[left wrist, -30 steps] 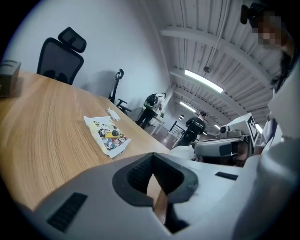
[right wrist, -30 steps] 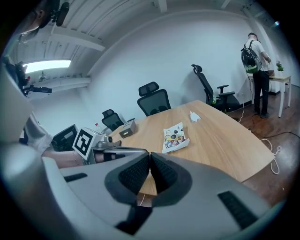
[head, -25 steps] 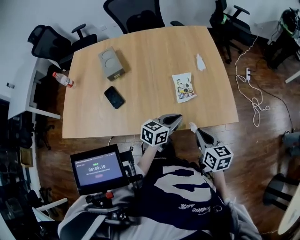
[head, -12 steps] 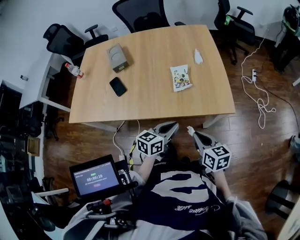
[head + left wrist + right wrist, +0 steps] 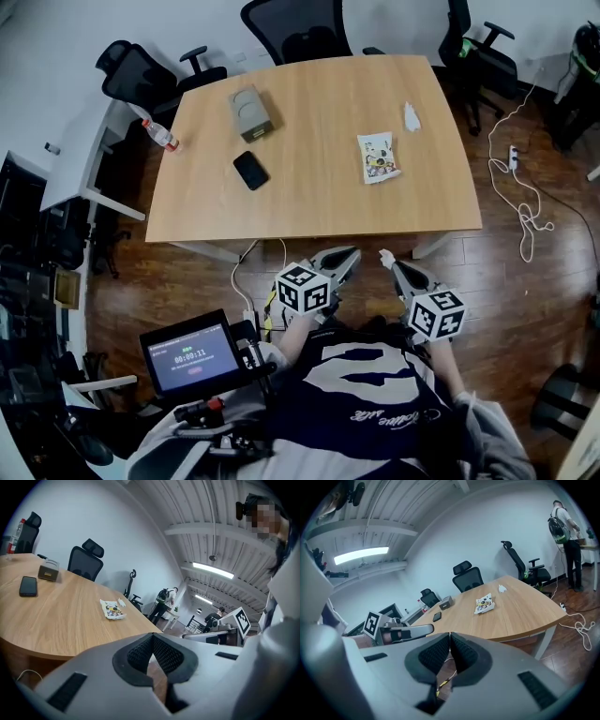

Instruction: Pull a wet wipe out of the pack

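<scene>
The flat, printed wipe pack (image 5: pixel 378 157) is flanked by a phone (image 5: pixel 250 171) and a crumpled wipe (image 5: pixel 412 117). The left gripper (image 5: pixel 349 255) and right gripper (image 5: pixel 386 257) are seen closed, empty.

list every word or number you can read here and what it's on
"00:00:11": on the small screen beside the person.
Other lines on that screen: too blurred to read.
Script on the shirt: too blurred to read.
Print on the wet wipe pack: too small to read.
Label on the bottle: too small to read.
Marker cubes: black and white squares only, no letters.
</scene>
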The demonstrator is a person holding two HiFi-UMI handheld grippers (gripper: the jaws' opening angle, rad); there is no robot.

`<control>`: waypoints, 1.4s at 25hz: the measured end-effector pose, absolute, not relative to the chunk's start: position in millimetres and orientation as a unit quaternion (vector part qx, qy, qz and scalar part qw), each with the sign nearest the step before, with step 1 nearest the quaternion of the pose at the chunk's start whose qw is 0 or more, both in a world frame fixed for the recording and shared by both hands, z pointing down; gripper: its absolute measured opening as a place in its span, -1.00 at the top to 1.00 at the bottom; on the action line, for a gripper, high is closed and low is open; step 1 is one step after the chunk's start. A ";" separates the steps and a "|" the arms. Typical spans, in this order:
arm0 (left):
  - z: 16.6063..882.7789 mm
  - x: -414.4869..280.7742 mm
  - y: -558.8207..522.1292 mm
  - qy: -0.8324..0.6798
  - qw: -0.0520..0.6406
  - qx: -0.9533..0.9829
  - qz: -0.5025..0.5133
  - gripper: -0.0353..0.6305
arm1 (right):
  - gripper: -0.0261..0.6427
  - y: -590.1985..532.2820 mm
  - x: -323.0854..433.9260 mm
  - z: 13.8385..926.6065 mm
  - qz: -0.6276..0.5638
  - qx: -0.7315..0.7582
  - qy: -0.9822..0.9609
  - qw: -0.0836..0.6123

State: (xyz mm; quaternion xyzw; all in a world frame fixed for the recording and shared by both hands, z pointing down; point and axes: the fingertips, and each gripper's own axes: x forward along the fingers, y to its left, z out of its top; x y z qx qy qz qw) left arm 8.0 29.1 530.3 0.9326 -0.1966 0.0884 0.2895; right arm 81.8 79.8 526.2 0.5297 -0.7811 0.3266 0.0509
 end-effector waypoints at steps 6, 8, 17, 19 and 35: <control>531.9 -33.5 40.5 -0.156 0.289 0.938 0.110 0.89 | 0.90 78.2 38.6 520.8 0.337 0.557 -0.759 0.019; 536.4 -48.9 43.0 -0.146 0.290 0.939 0.117 0.89 | 0.90 79.7 23.1 521.5 0.341 0.564 -0.752 0.009; 547.5 -95.2 62.3 -0.112 0.294 0.940 0.131 0.89 | 0.90 108.1 -26.0 527.9 0.353 0.589 -0.727 -0.007; 547.2 -99.6 68.7 -0.103 0.293 0.941 0.132 0.89 | 0.90 113.1 -30.9 526.1 0.355 0.592 -0.723 -0.012; 534.3 -128.8 98.5 -0.076 0.272 0.951 0.128 0.89 | 0.90 145.3 -70.7 514.9 0.334 0.604 -0.724 -0.007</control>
